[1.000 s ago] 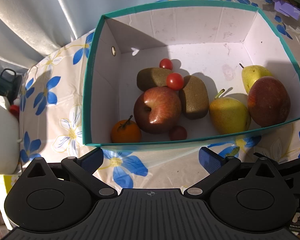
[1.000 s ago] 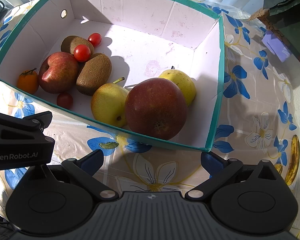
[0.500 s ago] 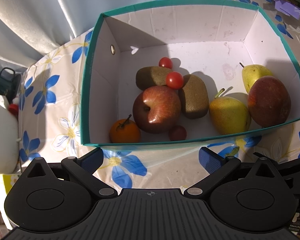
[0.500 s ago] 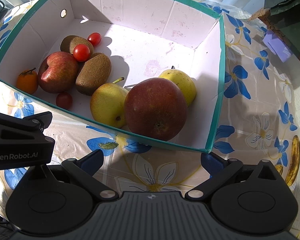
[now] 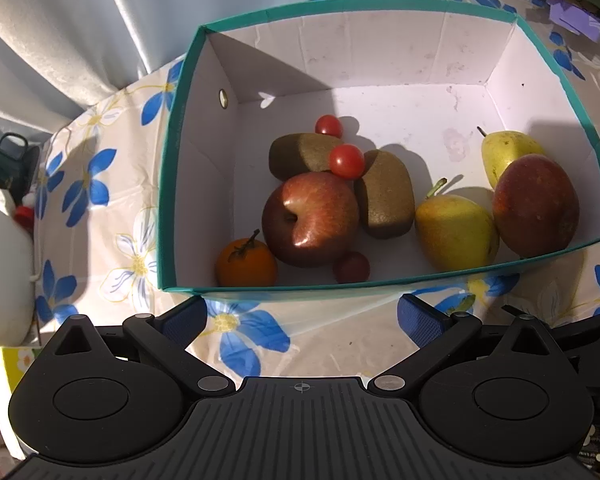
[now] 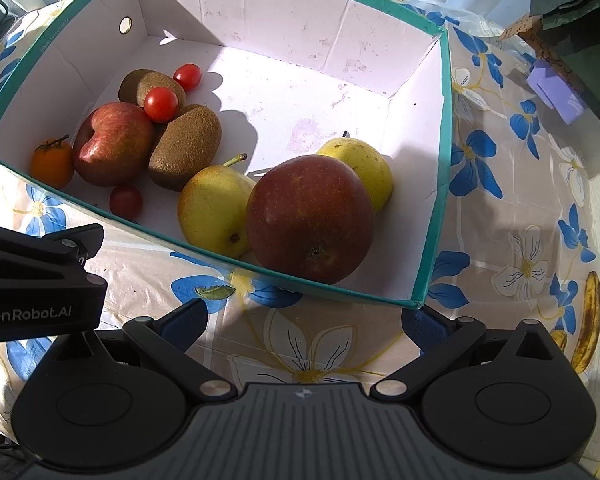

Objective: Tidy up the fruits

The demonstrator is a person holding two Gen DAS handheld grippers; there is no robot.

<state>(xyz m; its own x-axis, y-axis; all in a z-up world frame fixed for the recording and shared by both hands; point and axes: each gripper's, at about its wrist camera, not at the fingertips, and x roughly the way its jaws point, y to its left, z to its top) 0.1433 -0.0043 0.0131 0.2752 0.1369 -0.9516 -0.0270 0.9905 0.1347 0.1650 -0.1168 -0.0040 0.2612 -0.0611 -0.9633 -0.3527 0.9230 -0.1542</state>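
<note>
**Q:** What has changed in the last second?

**A:** Almost nothing. My left tongs (image 5: 300, 316) and right tongs (image 6: 302, 320) hover where they were, both spread wide and empty, over the flowered desk (image 5: 340, 340) just short of the box (image 5: 260, 290). The fruit has not shifted. I judge that no pick is under way; I am between moves.

**Q:** Where does the fruit lie?

**A:** All in the box, ahead of both tongs and beyond its near wall. From my left tongs: an orange (image 5: 246, 262) in the near left corner, touching a red apple (image 5: 310, 218); two kiwis (image 5: 384, 196) behind it, one tomato (image 5: 346, 161) perched on them, another (image 5: 329, 126) further back, a third (image 5: 353, 267) by the near wall. To the right sit two pears (image 6: 214, 210) flanking a darker apple (image 6: 310, 218), which lies nearest my right tongs. A banana (image 6: 588, 320) lies outside on the desk, far right; in my judgement it is what remains to collect.
</note>
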